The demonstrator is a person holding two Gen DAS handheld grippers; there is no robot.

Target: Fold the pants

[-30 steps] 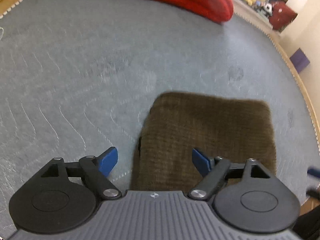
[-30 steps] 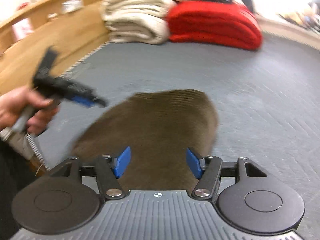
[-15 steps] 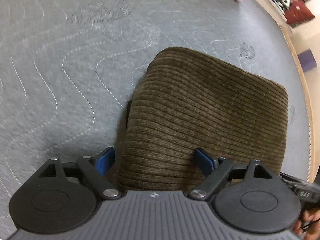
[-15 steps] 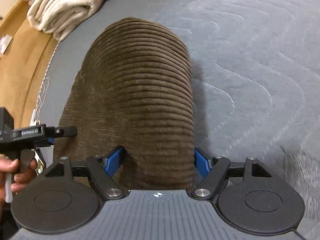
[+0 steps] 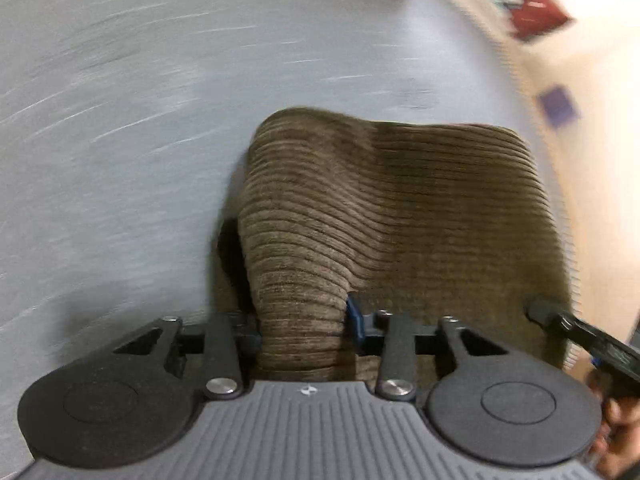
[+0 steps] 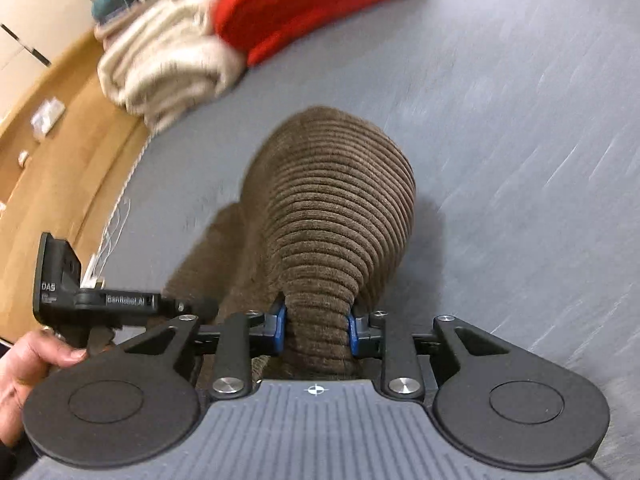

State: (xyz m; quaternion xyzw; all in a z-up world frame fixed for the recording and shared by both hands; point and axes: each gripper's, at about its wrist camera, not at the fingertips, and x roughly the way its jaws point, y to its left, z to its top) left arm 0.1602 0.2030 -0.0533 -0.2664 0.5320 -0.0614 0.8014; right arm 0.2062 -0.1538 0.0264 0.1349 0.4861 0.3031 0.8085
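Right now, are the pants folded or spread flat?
Folded: the pants form a compact block, its near edge bunched between both closing grippers, left and right.

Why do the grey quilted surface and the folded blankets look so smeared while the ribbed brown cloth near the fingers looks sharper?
Motion blur: in the left wrist view the grey quilted surface streaks; in the right wrist view the cream and red folded blankets smear. The brown corduroy pants, pinched near each lens, stay crisp; fisheye bends edges.
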